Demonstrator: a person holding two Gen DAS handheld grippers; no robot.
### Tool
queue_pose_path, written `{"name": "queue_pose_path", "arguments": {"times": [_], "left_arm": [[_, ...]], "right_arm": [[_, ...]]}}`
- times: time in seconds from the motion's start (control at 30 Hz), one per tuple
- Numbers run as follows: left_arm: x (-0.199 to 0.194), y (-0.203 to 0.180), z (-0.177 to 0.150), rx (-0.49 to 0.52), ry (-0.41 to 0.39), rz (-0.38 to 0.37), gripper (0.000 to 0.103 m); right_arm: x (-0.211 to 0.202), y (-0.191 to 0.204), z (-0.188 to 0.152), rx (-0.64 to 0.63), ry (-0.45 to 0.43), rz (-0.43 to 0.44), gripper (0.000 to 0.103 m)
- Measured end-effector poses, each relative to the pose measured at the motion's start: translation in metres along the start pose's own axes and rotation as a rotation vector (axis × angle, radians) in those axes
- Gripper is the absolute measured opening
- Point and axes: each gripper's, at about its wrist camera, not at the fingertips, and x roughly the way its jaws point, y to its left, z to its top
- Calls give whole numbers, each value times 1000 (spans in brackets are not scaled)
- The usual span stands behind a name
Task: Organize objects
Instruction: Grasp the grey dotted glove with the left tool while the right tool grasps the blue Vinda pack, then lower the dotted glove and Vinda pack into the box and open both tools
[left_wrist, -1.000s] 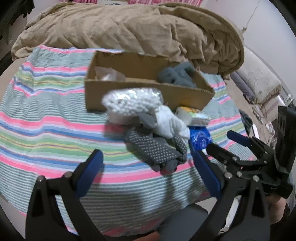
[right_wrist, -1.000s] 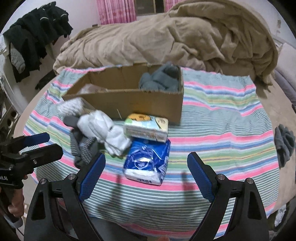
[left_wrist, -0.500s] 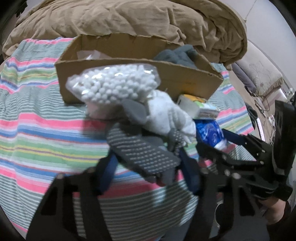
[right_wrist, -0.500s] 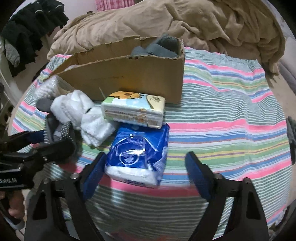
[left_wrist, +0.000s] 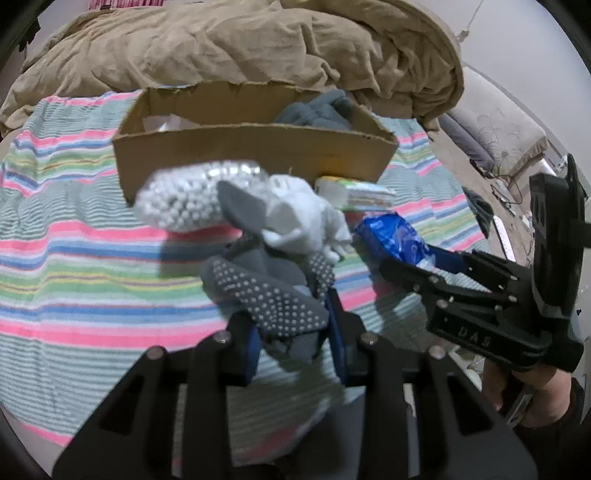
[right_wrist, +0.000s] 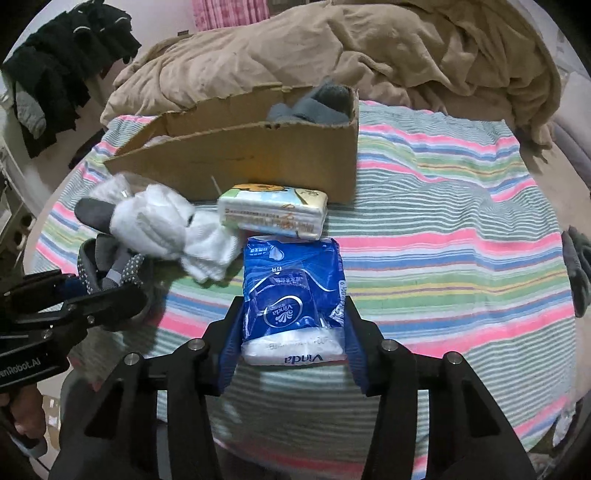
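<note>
left gripper (left_wrist: 295, 332): clamped on grey dotted sock (left_wrist: 266, 295), blue pads pressed against both sides of the fabric
grey dotted sock: near centre of striped blanket (left_wrist: 74, 266), partly under white sock (left_wrist: 303, 218); lifted or resting, can't tell
right gripper (right_wrist: 291, 332): closed onto blue Vinda tissue pack (right_wrist: 291, 295), one pad touching each long side
blue Vinda tissue pack: near centre on blanket, just in front of yellow-green tissue pack (right_wrist: 273, 212), touching it or nearly so
yellow-green tissue pack: flat against near wall of cardboard box (right_wrist: 236, 158)
white sock: bunched left of both tissue packs, draped over grey sock pile
bag of white beads (left_wrist: 195, 195): left of white sock, against box front wall
cardboard box: far centre, open top; grey cloth (right_wrist: 317, 105) in right end, something pale in left end, unclear
tan duvet (left_wrist: 236, 44): heaped behind box
dark clothes (right_wrist: 62, 70): hanging far left
</note>
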Motion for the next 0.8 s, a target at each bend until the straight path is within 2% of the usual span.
{"name": "queue_pose_path", "arguments": {"times": [0.3, 0.53, 0.8], "left_arm": [[-41, -1, -6, -11, -59, -10, 31], [-75, -1, 3, -11, -127, -17, 31], [-90, 2, 21, -1, -163, -35, 31]], "right_arm": [[-41, 7, 4, -4, -59, 9, 52], [-63, 11, 14, -10, -99, 16, 52], [-78, 21, 30, -22, -137, 28, 51]]}}
